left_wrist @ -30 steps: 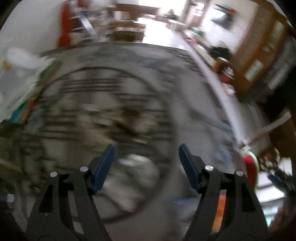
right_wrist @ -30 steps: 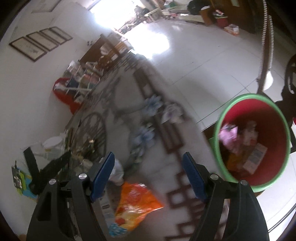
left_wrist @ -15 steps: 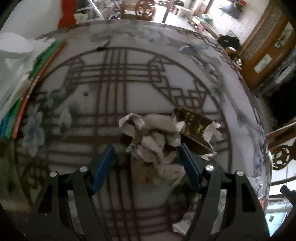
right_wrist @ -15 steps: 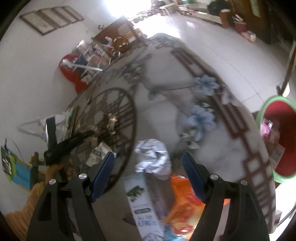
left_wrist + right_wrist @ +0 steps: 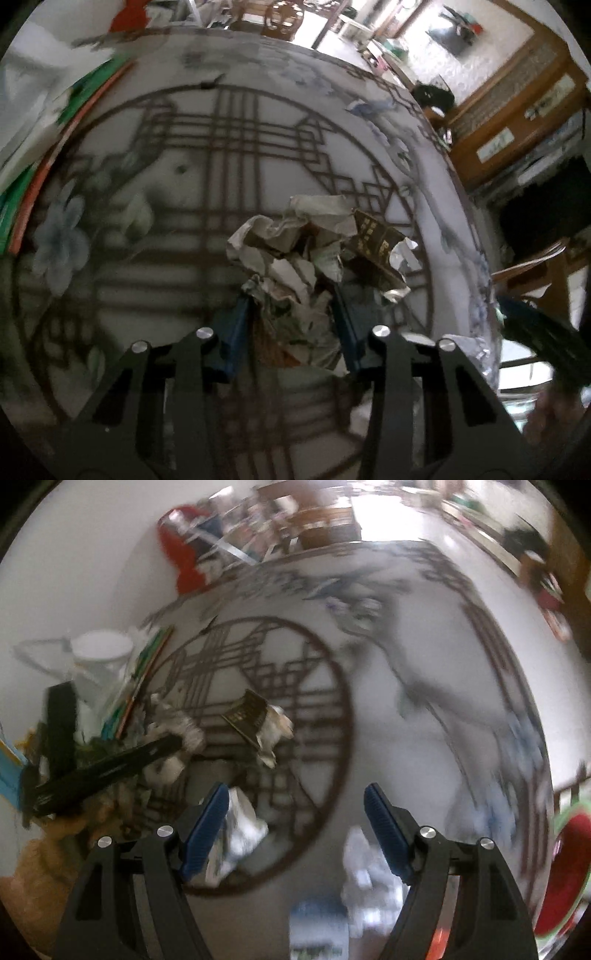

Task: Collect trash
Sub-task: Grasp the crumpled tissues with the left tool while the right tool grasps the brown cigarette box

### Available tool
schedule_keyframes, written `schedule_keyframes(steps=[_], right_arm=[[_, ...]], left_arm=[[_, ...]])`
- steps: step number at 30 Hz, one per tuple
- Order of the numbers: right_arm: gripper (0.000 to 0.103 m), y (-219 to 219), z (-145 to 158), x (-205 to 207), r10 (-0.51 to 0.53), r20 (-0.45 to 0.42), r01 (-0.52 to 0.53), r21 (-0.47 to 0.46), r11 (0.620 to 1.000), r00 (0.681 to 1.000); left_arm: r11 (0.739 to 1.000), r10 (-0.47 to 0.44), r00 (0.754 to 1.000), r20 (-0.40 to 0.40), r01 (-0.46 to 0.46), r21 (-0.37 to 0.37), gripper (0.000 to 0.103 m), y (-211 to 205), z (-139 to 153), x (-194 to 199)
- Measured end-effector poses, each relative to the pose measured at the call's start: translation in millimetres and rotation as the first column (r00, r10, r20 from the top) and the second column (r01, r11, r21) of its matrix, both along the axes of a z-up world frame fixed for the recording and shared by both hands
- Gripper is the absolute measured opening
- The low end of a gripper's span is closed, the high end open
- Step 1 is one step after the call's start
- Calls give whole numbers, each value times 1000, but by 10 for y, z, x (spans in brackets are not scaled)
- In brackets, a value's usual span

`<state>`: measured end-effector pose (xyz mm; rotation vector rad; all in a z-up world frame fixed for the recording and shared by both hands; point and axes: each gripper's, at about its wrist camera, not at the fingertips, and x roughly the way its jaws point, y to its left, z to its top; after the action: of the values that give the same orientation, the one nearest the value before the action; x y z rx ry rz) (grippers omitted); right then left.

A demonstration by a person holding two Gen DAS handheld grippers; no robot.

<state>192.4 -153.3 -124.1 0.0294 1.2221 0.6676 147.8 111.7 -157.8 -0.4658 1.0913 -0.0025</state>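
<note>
In the left wrist view a crumpled paper wad (image 5: 295,273) lies on the round patterned table (image 5: 184,155), with a dark torn wrapper (image 5: 376,247) touching its right side. My left gripper (image 5: 293,317) has closed onto the wad's near end; both blue pads press it. In the right wrist view my right gripper (image 5: 297,812) is open and empty above the table. A crumpled silver-white wad (image 5: 240,827) lies by its left finger. The dark wrapper (image 5: 247,716) and the left gripper (image 5: 107,764) on the paper wad show further left. The red bin with a green rim (image 5: 569,867) is at the far right.
A white cup (image 5: 99,653) and coloured books (image 5: 44,147) lie at the table's left edge. Blurred white and blue trash (image 5: 354,886) and an orange bag (image 5: 439,938) lie near the right gripper. Wooden furniture (image 5: 517,110) stands beyond the table.
My left gripper has moved onto the crumpled paper wad and closed on it. My right gripper has swung left from the red bin toward the middle of the table, staying open.
</note>
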Motion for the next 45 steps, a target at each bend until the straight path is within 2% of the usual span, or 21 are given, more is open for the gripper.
schedule_keyframes(steps=[4,7,9,13,14,15,17,19,21,28,29,31,32,33,39,45], right_arm=[[72,511,-163,205,160,38,-157,-77,985,986],[72,880,-280,265,294,82,-280,-152,948,952],[72,1085,-395,295,369,80,-349,-189,918,926],[72,1269,-565,343,428,68,-404,-226,886,901],[72,1290,-599,357,433,61,-411,-224,884,899],[72,1299,-614,362,434,56,-414,-219,884,899],[72,1316,-637,365,436,53,-416,-220,882,898],[66,1339,-663,380,438,44,-418,-227,880,898],[49,1342,-690,391,437,30,-419,-230,878,899],[46,1195,-562,355,368,44,-356,-169,919,929],[46,1155,-510,342,353,49,-342,-154,927,934],[46,1065,-378,292,320,63,-312,-117,943,945],[47,1031,-314,260,309,71,-301,-105,948,948],[47,975,-219,195,297,88,-289,-91,953,951],[47,666,230,-261,226,209,-223,-41,974,951],[47,312,393,-559,103,198,-112,37,993,975]], left_arm=[[999,37,999,-15,-37,-2,41,138,35,-244],[999,55,997,-48,-55,1,41,213,-31,-332],[998,70,996,-63,-69,5,45,256,-92,-356],[996,89,994,-70,-90,-10,52,285,-147,-370],[996,91,994,-68,-92,-10,58,281,-150,-369],[995,97,993,-61,-98,-11,64,271,-148,-366],[995,99,993,-57,-100,-16,67,256,-157,-346],[995,99,993,-63,-100,-19,69,228,-187,-304],[994,102,992,-74,-104,-18,73,208,-215,-287],[992,127,990,-61,-126,13,75,228,-174,-412],[992,127,990,-59,-126,16,74,230,-176,-425],[992,124,990,-64,-123,23,59,231,-201,-440],[993,115,991,-67,-115,4,52,227,-218,-444],[993,116,991,-64,-116,2,49,221,-213,-447],[996,92,996,-2,-92,20,44,88,12,-514],[998,49,995,86,-52,32,44,-98,357,-625]])
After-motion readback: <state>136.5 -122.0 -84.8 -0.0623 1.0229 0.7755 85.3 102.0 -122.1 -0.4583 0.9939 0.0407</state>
